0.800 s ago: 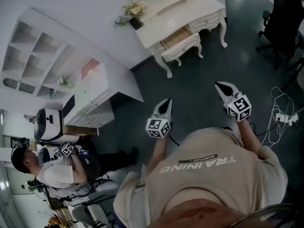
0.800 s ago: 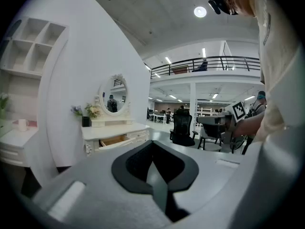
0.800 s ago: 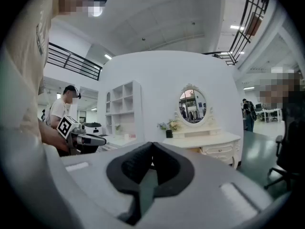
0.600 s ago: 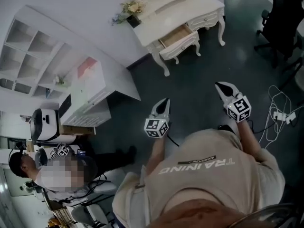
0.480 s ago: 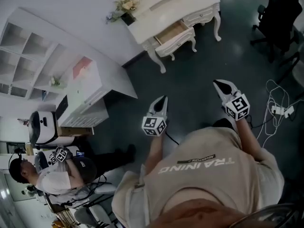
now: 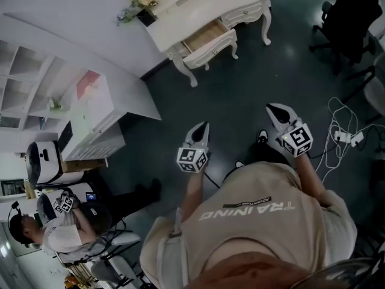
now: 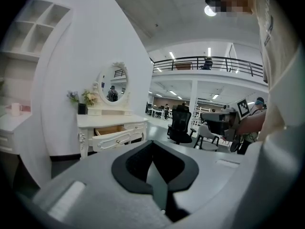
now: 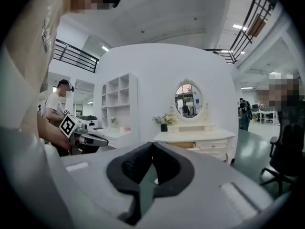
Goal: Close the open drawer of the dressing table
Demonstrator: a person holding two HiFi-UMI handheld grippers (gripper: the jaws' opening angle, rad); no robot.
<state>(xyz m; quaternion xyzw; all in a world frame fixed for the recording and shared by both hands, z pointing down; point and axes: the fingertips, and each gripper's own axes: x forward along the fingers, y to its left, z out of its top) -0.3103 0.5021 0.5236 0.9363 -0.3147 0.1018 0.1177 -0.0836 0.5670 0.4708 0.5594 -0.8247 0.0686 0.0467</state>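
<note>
The white dressing table (image 6: 180,8) stands against the wall at the top of the head view, with its left drawer (image 6: 209,41) pulled out and its wooden inside showing. Both grippers hang over the dark floor, well short of the table. My left gripper (image 6: 203,126) is shut and holds nothing. My right gripper (image 6: 272,108) is shut too, also with nothing in it. In the left gripper view the open drawer (image 7: 116,136) lies beyond the closed tips of that gripper (image 7: 152,143). The right gripper view shows the table (image 8: 196,137) past its own closed tips (image 8: 152,144).
A white shelf and cabinet unit (image 6: 90,116) runs along the wall left of the table. A black office chair (image 6: 352,23) stands at the right, with cables (image 6: 343,138) on the floor below it. A seated person (image 6: 60,233) holds grippers at the lower left.
In the head view the dressing table and shelves have slid up and to the left. Both grippers stay shut in front of the body, and shoes now show beneath them.
</note>
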